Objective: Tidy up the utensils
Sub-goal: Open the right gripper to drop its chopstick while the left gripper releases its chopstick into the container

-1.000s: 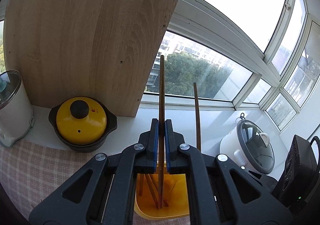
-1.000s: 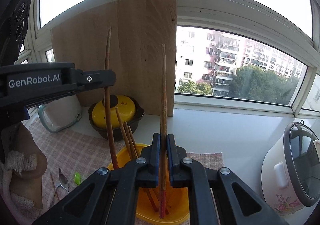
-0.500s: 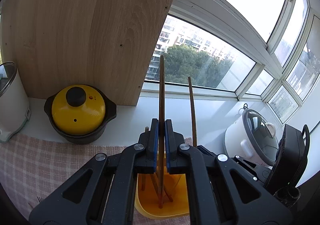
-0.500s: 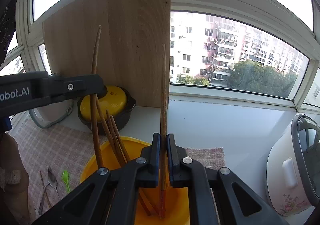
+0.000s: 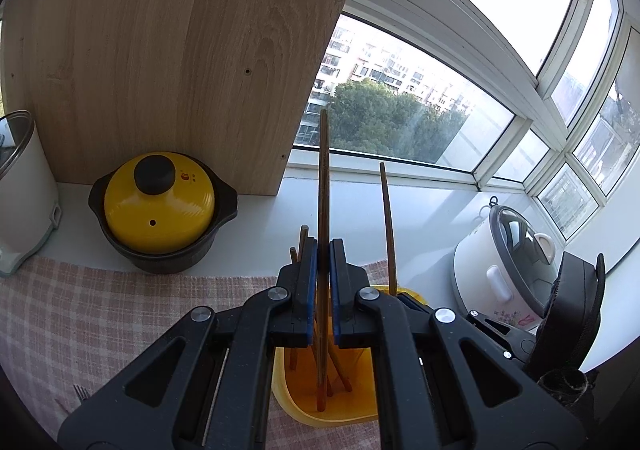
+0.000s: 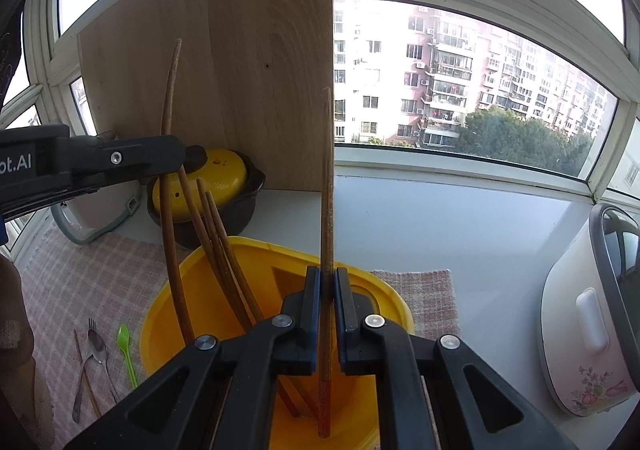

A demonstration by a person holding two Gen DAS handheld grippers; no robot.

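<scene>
1. The left gripper [image 5: 324, 282] is clenched on a wooden chopstick [image 5: 323, 186], which stands nearly upright between the blue pads [image 5: 313, 290], its lower end down inside the yellow holder [image 5: 360, 406].

2. The right gripper [image 6: 327, 306] is likewise clamped on a second chopstick [image 6: 327, 178], held upright with its red-tinted tip low inside the holder [image 6: 168, 330].

3. Several more chopsticks [image 6: 212, 246] already lean against the holder's left wall, tops fanned toward the window.

4. In the right wrist view the left gripper [image 6: 176, 158] reaches in from the left edge, its chopstick [image 6: 170, 98] bowed by the lens.

5. On the checked cloth [image 6: 92, 278] left of the holder lie a fork [image 6: 91, 324], a metal spoon [image 6: 97, 342], a green spoon [image 6: 124, 338] and what may be one loose chopstick, though that corner is too small to be sure.

6. Behind the holder a black pot with a yellow lid [image 5: 158, 206] stands on the white sill [image 5: 432, 218], just in front of a wooden board [image 5: 168, 58] propped against the window.

7. A white rice cooker [image 6: 588, 314] sits to the right, well apart from the holder; a second white appliance [image 5: 20, 202] stands at the far left beside the pot.
</scene>
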